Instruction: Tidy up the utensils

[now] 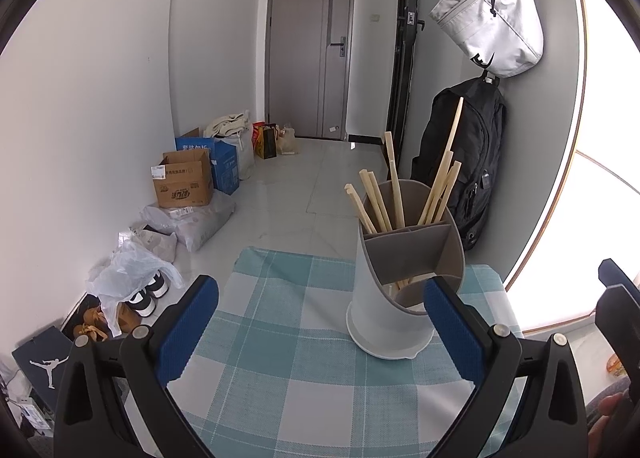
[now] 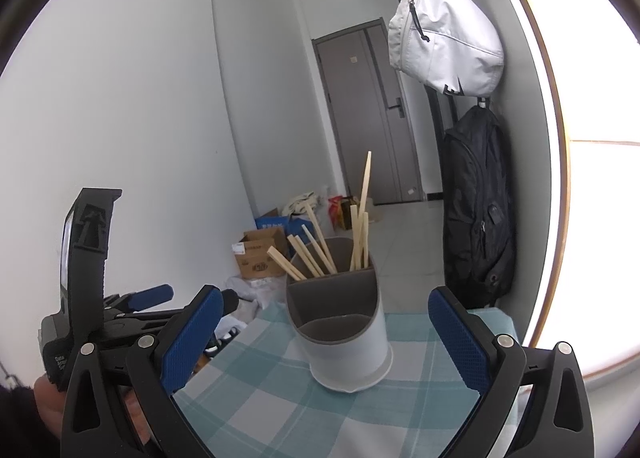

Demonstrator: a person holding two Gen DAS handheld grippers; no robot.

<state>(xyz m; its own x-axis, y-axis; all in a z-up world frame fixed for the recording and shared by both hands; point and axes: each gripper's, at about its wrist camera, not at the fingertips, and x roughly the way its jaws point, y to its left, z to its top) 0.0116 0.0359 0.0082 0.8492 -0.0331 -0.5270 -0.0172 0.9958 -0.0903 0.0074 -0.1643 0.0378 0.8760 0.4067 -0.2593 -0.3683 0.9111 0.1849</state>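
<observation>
Both hand-held grippers, left (image 1: 320, 334) and right (image 2: 326, 342), hover spread wide and empty near the chopstick-filled holder (image 1: 404, 286).

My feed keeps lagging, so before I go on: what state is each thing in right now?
Left gripper: open, empty.
Right gripper: open, empty.
Utensil holder: upright on the checked tablecloth.
Chopsticks: standing in the holder's back compartments, leaning outward.
Front compartment: looks empty in the right wrist view.
Door: closed.
</observation>
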